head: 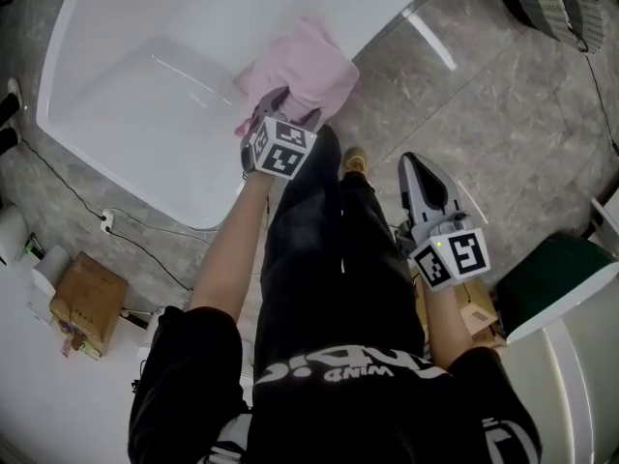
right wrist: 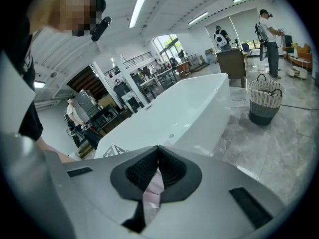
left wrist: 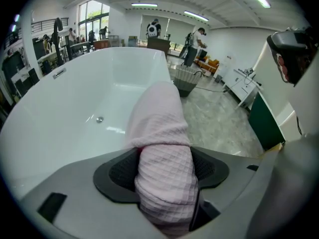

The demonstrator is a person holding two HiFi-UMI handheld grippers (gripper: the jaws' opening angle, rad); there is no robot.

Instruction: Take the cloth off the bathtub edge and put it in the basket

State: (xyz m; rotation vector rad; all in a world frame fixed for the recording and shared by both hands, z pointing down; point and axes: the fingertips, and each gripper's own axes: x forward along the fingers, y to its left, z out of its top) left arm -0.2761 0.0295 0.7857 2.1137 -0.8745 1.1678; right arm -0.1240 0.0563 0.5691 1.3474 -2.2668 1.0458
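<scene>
Pink cloth [head: 300,71]: bunched over the near edge of the white bathtub [head: 145,85], and one thick fold runs straight into the left gripper [head: 274,116].
Left fingers [left wrist: 119,171]: closed on that waffle-textured fold, with a dark pad touching it on each side. Only the left gripper view shows this; in the head view the marker cube and the cloth cover the contact.
Right gripper [head: 421,177]: out over the grey stone floor [head: 503,133], to the right of the tub and well apart from the cloth.
Right fingers [right wrist: 174,171]: tips together, gripping nothing. A pale pinkish sliver shows through the gap lower down, and I can't tell what it is.
Basket [head: 553,3]: far right on the floor, cut off by the frame edge in the head view. The right gripper view has it whole [right wrist: 264,101]: woven, light above a dark base, handles up, standing past the far end of the tub.
Tub drain [left wrist: 99,119]: seen only from the left gripper, on the white floor of the tub to the left of the cloth.
People [right wrist: 269,29]: standing at the far end of the room, caught by the gripper views only.
Cardboard box [head: 87,303]: on the floor near the tub's left end, in the head view alone.
</scene>
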